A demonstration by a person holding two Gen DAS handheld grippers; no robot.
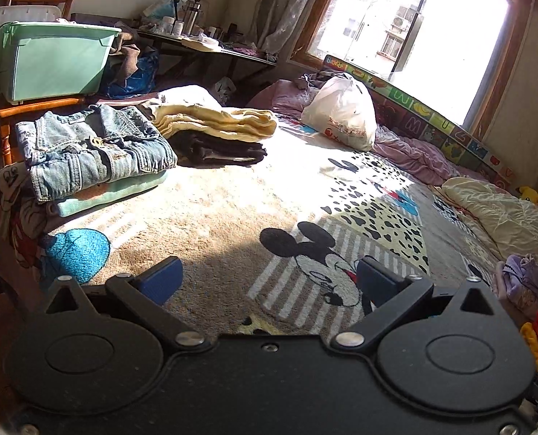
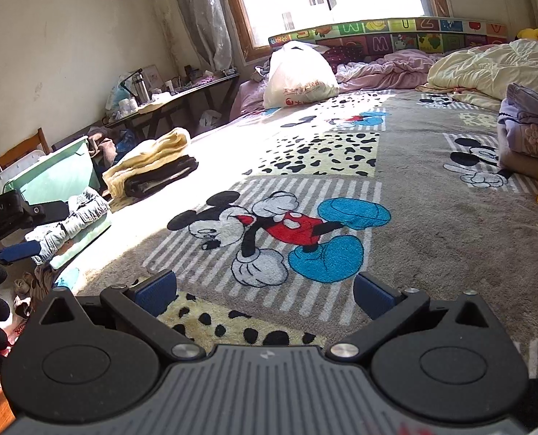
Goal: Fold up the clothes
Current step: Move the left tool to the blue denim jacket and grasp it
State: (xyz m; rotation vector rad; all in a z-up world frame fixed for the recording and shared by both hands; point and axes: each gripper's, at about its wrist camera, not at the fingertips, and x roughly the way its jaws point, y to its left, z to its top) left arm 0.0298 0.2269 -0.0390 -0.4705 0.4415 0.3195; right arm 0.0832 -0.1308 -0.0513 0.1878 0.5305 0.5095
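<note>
A folded denim jacket (image 1: 94,148) lies on a mint green folded garment (image 1: 113,190) at the bed's left edge. Beside it a folded pale yellow garment (image 1: 214,119) rests on a dark folded one (image 1: 221,150). My left gripper (image 1: 269,279) hovers open over the cartoon-mouse blanket (image 1: 232,199), holding nothing. My right gripper (image 2: 265,293) is also open and empty above the same blanket (image 2: 432,217). In the right wrist view the denim stack (image 2: 69,224) and the yellow stack (image 2: 149,166) sit at the left, with the other gripper (image 2: 18,250) near the denim. Unfolded purple, red and yellow clothes (image 2: 530,141) lie at the right.
A green plastic bin (image 1: 54,61) sits on a wooden chair (image 1: 33,108) left of the bed. A white plastic bag (image 1: 341,112), pink bedding (image 1: 414,156) and a cream quilt (image 1: 501,217) lie along the far side under the window. A cluttered dark table (image 2: 174,101) stands by the wall.
</note>
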